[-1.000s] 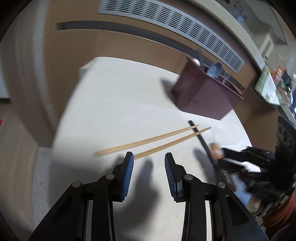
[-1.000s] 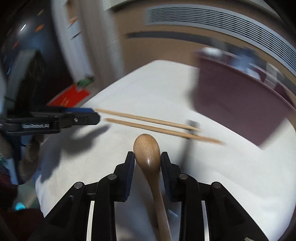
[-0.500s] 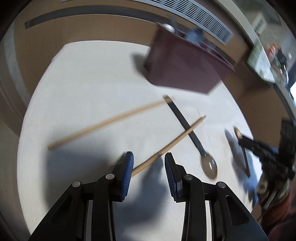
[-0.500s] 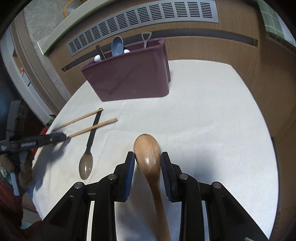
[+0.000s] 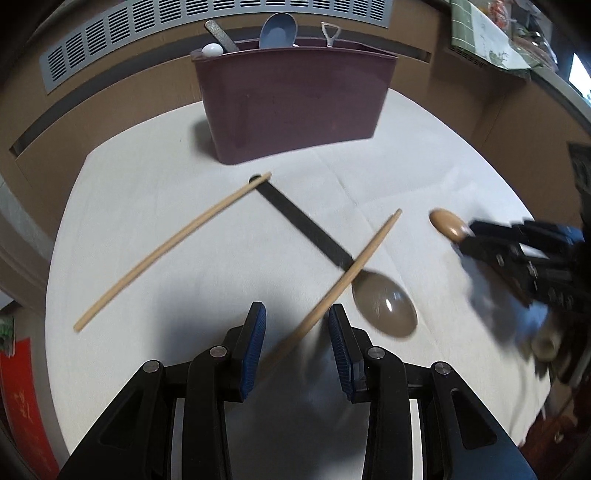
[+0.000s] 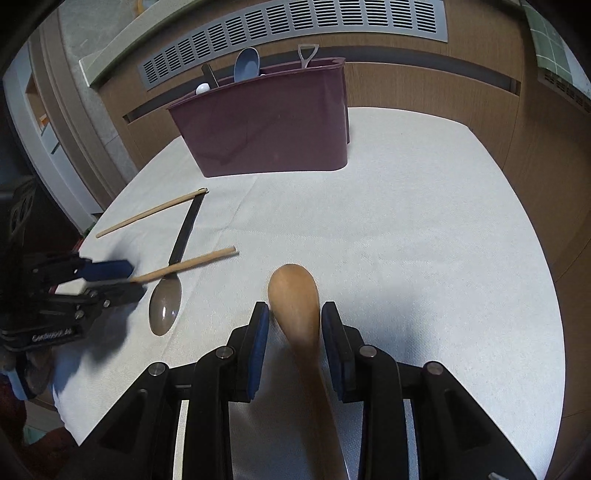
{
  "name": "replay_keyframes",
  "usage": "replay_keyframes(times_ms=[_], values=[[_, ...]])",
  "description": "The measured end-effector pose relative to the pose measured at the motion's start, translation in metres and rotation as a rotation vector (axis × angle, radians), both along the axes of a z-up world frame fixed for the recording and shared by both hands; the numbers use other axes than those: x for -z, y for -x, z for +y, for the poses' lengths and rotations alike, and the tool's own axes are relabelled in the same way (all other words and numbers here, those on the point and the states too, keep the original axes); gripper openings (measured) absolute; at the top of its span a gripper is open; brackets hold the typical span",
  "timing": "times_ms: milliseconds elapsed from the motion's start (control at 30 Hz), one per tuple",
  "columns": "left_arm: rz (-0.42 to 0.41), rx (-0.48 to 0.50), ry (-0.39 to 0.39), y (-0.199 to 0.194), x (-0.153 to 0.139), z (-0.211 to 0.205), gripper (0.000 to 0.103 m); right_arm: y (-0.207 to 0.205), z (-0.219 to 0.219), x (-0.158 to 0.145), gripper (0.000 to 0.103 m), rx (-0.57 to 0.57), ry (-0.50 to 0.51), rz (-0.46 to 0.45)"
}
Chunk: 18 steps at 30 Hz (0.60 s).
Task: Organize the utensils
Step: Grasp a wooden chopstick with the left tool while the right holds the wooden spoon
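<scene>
Between the blue pads of the left gripper (image 5: 295, 341) lies the thick end of one chopstick (image 5: 354, 269). Its long axis runs forward and to the right of the claw, and its thin tip lies on the white tablecloth (image 5: 147, 192), short of the maroon holder (image 5: 291, 107). The jaws stand apart with a gap on both sides of the stick. This gripper is released and grasps nothing. The stick crosses over the black handle of the dark spoon (image 5: 384, 306), near its bowl. That bowl lies just right of the right-hand pad.

The second chopstick (image 5: 170, 247) lies well to the left, clear of the claw. Its far tip touches the end of the black handle.

The right gripper (image 6: 291, 332) has the wooden spoon (image 6: 295, 295) between its pads, bowl forward, handle running back beneath the camera. A slight gap shows beside the bowl. Whether the pads grip the neck cannot be told from either view.

The holder stands at the far edge of the cloth, straight ahead of both claws. It already contains a blue spoon (image 5: 277, 31) and other handles.

Judgement: the left gripper is the nearer one to the chopstick and is already astride it. Closing calls for a slight turn to square the pads to the slanted axis. Risk: the lift may drag the dark spoon beneath.
</scene>
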<state>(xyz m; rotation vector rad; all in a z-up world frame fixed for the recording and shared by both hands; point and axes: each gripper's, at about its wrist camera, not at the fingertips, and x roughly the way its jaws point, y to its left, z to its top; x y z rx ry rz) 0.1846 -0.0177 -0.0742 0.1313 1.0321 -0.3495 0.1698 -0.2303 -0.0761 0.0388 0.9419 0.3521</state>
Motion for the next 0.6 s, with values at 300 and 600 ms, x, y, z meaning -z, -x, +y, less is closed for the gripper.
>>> replay_keyframes(times_ms=[300,600], values=[[-0.021,-0.117,0.001,-0.025,0.001,0.012,0.036,0.010,0.010,0.001,0.037,-0.028,0.062,-0.031],[0.027,-0.026,0.064,-0.002,0.001,0.015,0.036,0.009,0.016,0.002,0.044,-0.074,0.075,-0.028]])
